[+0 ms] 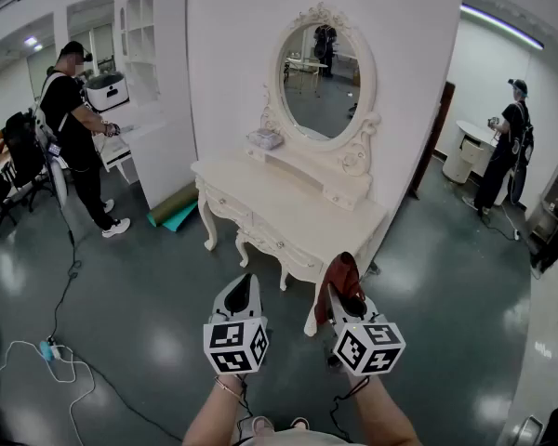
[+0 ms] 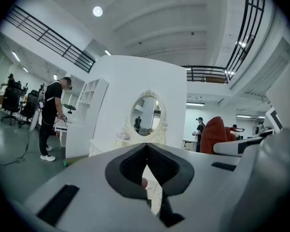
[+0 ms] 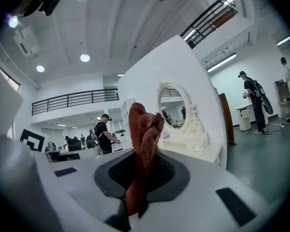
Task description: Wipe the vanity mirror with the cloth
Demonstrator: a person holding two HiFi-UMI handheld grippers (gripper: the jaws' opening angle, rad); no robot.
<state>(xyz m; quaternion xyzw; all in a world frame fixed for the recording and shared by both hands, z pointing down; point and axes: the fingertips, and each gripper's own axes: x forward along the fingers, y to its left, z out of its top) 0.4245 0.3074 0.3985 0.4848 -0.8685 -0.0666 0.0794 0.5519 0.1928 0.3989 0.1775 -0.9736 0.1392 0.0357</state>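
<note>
A big hall with a shiny grey floor (image 1: 149, 314) and a white partition wall (image 1: 232, 63) lies ahead. Against that wall stands a white carved desk (image 1: 288, 198). On the back of it rises an oval mirror (image 1: 318, 80) in an ornate white frame. A small pale object (image 1: 265, 138) sits on the low shelf just left of the mirror; what it is cannot be made out. A green rolled mat (image 1: 172, 210) lies on the floor at the foot of the wall, left of the desk, and cables (image 1: 65, 360) trail across the floor on the left.

Both grippers are held up in front of the desk, well apart from the mirror. The left claw (image 1: 242, 291) is clenched, its dark pads meeting at the tip with nothing between them, as the left gripper view shows (image 2: 146, 146). The right claw (image 1: 342, 295) grasps the red cloth (image 1: 342, 272). In the right gripper view the cloth (image 3: 144, 129) stands bunched above the clamped pads (image 3: 142, 153), and a tail of it hangs below. The mirror (image 3: 173, 108) shows beyond it, not touched by the cloth.

One person (image 1: 74, 128) stands at the far left beside a white shelf unit (image 1: 153, 63). Another person (image 1: 507, 142) stands at the far right.
</note>
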